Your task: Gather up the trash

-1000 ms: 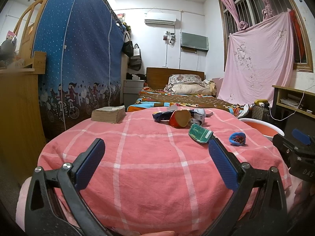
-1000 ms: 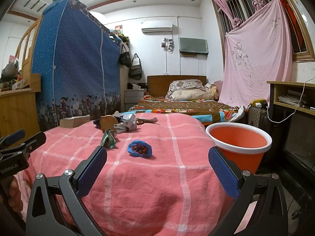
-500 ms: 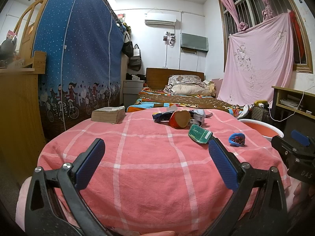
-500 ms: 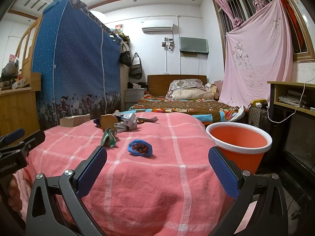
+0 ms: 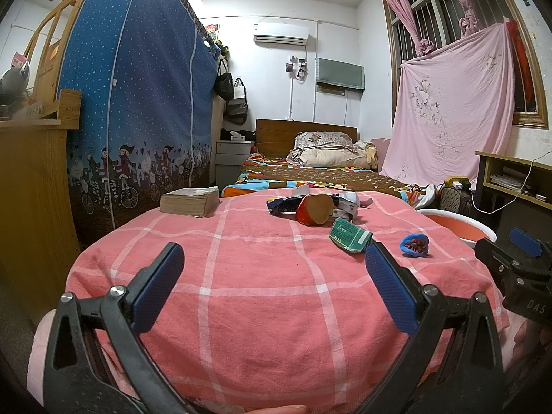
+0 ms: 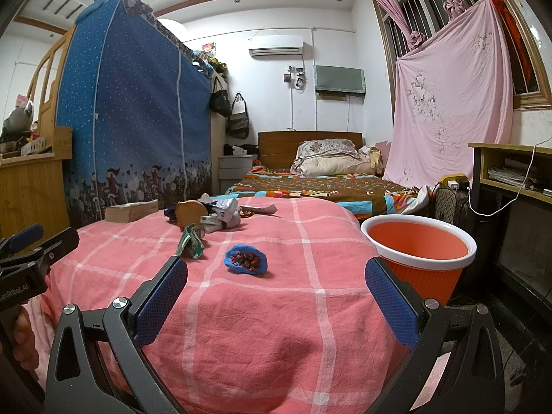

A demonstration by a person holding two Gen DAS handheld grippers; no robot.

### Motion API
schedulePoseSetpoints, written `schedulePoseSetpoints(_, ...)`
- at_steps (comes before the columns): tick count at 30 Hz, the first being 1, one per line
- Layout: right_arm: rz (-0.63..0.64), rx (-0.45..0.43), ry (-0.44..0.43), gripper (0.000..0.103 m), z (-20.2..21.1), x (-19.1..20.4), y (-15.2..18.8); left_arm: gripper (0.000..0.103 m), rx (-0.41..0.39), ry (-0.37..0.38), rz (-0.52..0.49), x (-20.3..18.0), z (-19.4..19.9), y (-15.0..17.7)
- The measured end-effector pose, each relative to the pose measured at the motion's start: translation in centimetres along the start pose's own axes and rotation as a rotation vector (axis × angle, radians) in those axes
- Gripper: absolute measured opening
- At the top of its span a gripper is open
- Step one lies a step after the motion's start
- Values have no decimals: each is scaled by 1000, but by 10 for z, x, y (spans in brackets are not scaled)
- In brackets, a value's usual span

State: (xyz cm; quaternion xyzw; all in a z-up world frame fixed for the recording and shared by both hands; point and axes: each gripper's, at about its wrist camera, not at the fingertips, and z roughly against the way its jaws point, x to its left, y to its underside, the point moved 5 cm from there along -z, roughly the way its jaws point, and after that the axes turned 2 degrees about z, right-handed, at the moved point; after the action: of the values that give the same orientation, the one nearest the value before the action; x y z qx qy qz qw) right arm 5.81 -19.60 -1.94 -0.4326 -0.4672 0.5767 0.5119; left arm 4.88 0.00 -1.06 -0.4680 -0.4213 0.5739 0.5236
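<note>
Both tools are hovering low at the near edge of the pink checked tablecloth, the left gripper and right gripper each spreading wide and gripping nothing. Trash is lying ahead: a green packet, a blue wrapper and an orange cup. The orange bin is standing beside the table (right side). Letters "DAS" are showing on the neighbouring tool
</note>
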Motion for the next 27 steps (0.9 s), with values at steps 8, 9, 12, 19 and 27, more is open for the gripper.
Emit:
schedulePoseSetpoints(8, 0, 0, 0, 103, 0, 0, 0, 89, -1, 0, 1, 0, 0, 0)
schedulePoseSetpoints(9, 0, 0, 0, 103, 0, 0, 0, 89, 0, 0, 1, 0, 0, 0)
schedulePoseSetpoints(12, 0, 1, -1, 103, 0, 0, 0, 89, 0, 0, 0, 0, 1, 0)
schedulePoseSetpoints(19, 0, 2, 0, 103, 0, -1, -2, 89, 2, 0, 0, -3, 0, 0)
schedulePoseSetpoints(27, -3, -2, -7, 103, -2, -1, -3, 89, 14, 7, 8, -3, -6, -2)
